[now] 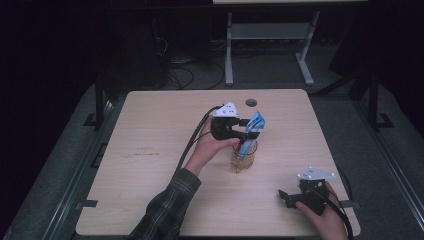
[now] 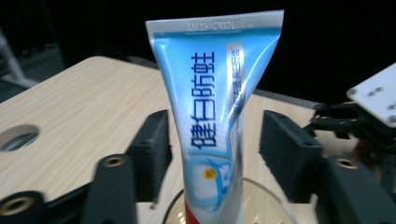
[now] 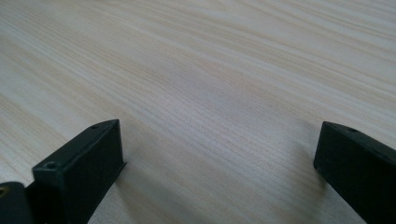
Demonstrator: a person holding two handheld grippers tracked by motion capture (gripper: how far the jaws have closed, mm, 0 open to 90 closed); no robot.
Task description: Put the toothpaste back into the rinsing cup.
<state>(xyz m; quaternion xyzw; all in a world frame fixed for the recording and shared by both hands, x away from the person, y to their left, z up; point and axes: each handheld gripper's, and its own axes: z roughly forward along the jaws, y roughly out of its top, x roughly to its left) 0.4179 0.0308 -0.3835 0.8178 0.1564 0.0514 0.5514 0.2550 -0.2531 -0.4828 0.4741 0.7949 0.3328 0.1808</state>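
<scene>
Left tongs held level mid-bench, forearm angled in from the near edge, jaws spread with gaps either side of the toothpaste tube, not gripping. Tube stands upright in the glass cup, bench centre. Right tongs rest near-right, jaws wide, nothing between.

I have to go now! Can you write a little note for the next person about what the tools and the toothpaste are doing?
Left tool: open, one jaw on each side of the toothpaste tube, gaps on both sides, not gripping.
Right tool: open, nothing between the jaws, low over the bare wooden table near its front right corner.
Toothpaste tube: stands crimped end up in the glass cup mid-table.
Done: tube is in the cup and let go.
Left: back the left tool away without tipping the tube or cup.
</scene>
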